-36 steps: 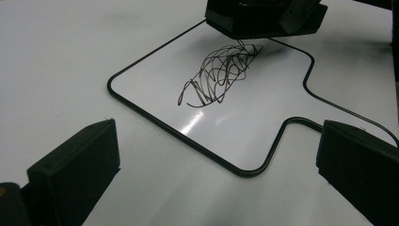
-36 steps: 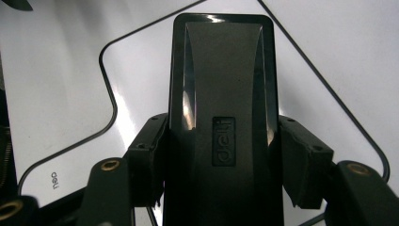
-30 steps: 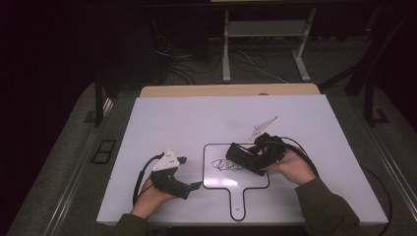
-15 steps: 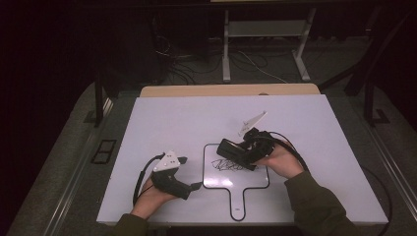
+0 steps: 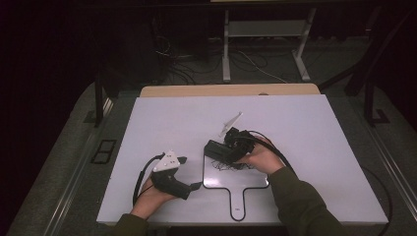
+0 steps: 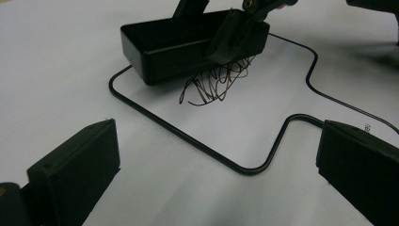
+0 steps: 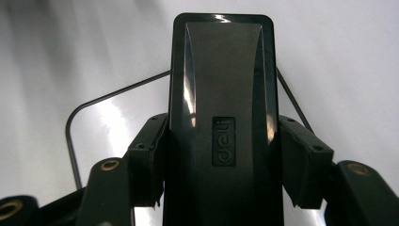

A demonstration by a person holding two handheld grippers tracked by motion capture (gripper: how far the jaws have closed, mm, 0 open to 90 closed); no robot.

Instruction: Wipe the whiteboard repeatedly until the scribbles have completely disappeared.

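Change: your right gripper [image 5: 227, 152] has carried the black eraser [image 5: 220, 150] leftward across the small whiteboard [image 5: 255, 179] since a second ago, onto the black scribble [image 5: 230, 166].
Meaning: a wiping pass looks under way; much of the scribble remains.
Right gripper: jaws pinch the eraser [image 7: 221, 117] by its long sides, forearm angled in from the lower right.
Left gripper [image 5: 189, 174]: jaws spread with nothing between them, resting on the table [image 5: 147, 123] just left of the board, unmoved.

Glossy black plastic eraser [image 7: 221, 122]
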